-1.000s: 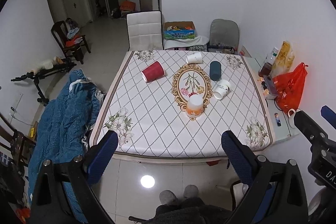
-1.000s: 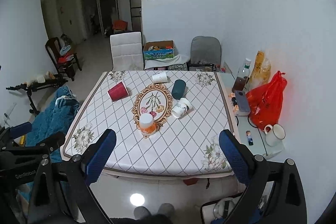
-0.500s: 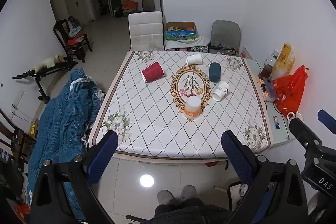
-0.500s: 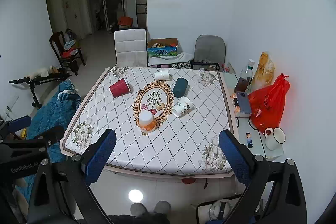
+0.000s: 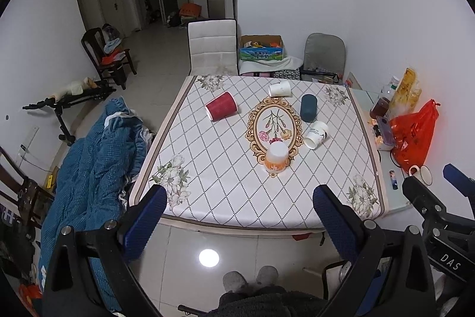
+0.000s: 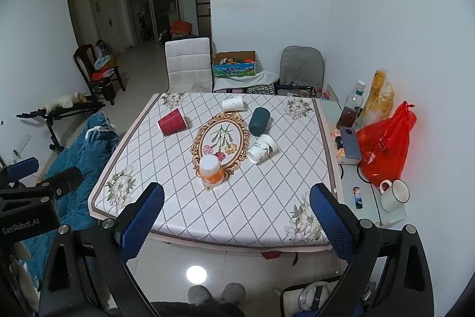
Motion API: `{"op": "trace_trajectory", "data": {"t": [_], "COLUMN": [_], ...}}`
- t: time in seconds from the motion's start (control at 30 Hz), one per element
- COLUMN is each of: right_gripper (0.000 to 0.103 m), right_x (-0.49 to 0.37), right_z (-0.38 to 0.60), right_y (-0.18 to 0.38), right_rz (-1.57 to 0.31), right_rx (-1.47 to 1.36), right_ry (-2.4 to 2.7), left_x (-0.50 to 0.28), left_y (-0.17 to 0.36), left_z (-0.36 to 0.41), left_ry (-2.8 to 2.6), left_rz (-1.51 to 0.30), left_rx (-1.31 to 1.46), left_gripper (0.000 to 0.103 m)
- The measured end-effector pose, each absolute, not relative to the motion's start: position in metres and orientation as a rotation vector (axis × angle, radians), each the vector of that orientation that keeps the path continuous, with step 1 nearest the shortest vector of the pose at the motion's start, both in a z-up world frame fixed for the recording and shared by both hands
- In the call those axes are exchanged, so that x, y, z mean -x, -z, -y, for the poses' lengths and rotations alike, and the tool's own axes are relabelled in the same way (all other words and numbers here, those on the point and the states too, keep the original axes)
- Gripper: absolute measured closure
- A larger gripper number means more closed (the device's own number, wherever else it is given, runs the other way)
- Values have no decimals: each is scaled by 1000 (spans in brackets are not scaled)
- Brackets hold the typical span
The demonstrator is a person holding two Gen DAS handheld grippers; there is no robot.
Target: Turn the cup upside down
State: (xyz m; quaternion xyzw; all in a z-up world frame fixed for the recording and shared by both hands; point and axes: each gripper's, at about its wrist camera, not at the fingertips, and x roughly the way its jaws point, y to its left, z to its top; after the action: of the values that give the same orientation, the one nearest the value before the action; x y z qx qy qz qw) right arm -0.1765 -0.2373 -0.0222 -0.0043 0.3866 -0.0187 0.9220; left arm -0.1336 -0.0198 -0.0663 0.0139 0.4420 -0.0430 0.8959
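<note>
I read "GenRobot.AI" on my left hand-held gripper (image 6: 38,198) only in the right view; "DAS" marks my right hand-held gripper (image 5: 439,192) in the left view; both spread, empty, short of the desk (image 5: 237,198).

The table (image 6: 267,216) wears a smooth printed cloth with a faint sheen, and the floor (image 6: 166,266) is glossy tile that mirrors a lamp. The red cup (image 6: 172,121) looks like ribbed paper, the dark teal cup (image 6: 259,121) matt. Each gripper (image 5: 237,216) has black matt arms, metal screws and blue, rough-textured pads (image 6: 329,220); the red bag (image 6: 386,141) is shiny thin plastic.
</note>
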Motion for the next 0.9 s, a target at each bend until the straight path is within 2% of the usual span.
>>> {"op": "trace_trajectory", "data": {"t": [0.9], "right_gripper": [3], "right_x": [174], "right_z": [233], "right_y": [26], "right_rz": [-798], "right_rx": [-2], "right_ry": [27], "left_x": [133], "left_y": [71], "left_z": [20], "left_ry": [76], "left_rz": [-921], "left_rx": [-43], "left_gripper": [2]}}
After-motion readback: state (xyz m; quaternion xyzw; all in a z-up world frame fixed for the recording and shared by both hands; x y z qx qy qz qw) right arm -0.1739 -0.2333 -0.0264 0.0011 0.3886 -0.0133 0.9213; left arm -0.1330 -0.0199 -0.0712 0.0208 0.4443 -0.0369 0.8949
